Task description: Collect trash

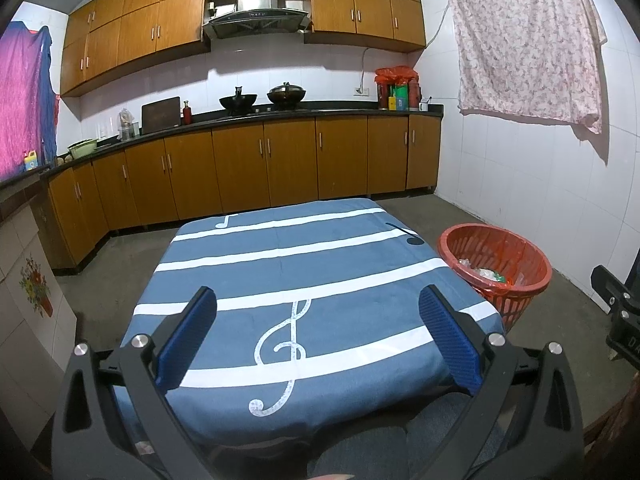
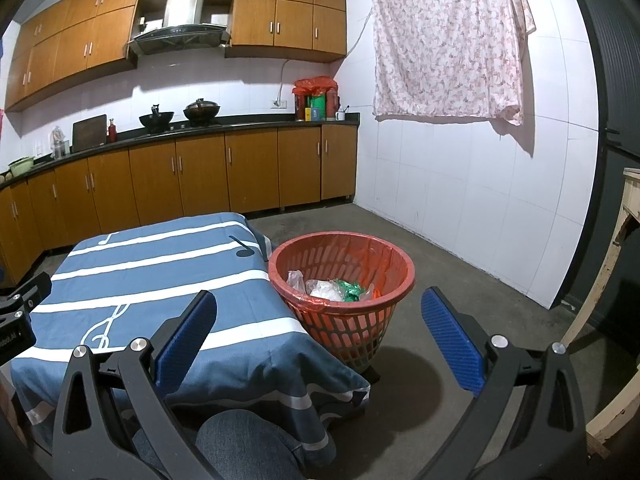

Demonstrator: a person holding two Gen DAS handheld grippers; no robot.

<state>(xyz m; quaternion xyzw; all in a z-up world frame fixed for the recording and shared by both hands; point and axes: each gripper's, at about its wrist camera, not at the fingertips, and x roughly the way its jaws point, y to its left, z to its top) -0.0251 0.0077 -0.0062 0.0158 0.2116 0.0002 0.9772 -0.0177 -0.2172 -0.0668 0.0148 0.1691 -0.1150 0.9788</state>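
The left gripper point(image 1: 318, 298) hangs over the near half of the table point(image 1: 240, 256), its two blue fingers point(image 1: 188, 338) spread wide with nothing between them but the striped blue cloth and its white treble clef point(image 1: 282, 354). No trash shows on the cloth ahead of these fingers. The red basket point(image 1: 520, 248) stands on the floor beyond and to the right of the right-hand finger, just beside the table's right edge, and a bit of pale and green trash point(image 1: 486, 274) shows inside it.

The right gripper point(image 2: 319, 300) is likewise wide open and holds nothing. Its left-hand finger point(image 2: 186, 338) lies over the table's point(image 2: 160, 272) right edge, and its other finger is over bare floor point(image 2: 440, 256). In this view the basket point(image 2: 400, 276), lined with a red bag, sits just ahead of the fingers, roughly between their tips and a little toward the left one, touching or nearly touching the hanging cloth. The trash point(image 2: 332, 288) lies in its bottom: clear plastic bags, a white crumpled piece and a green wrapper.

A patterned sheet point(image 2: 448, 40) hangs on the white wall well beyond the right-hand finger.
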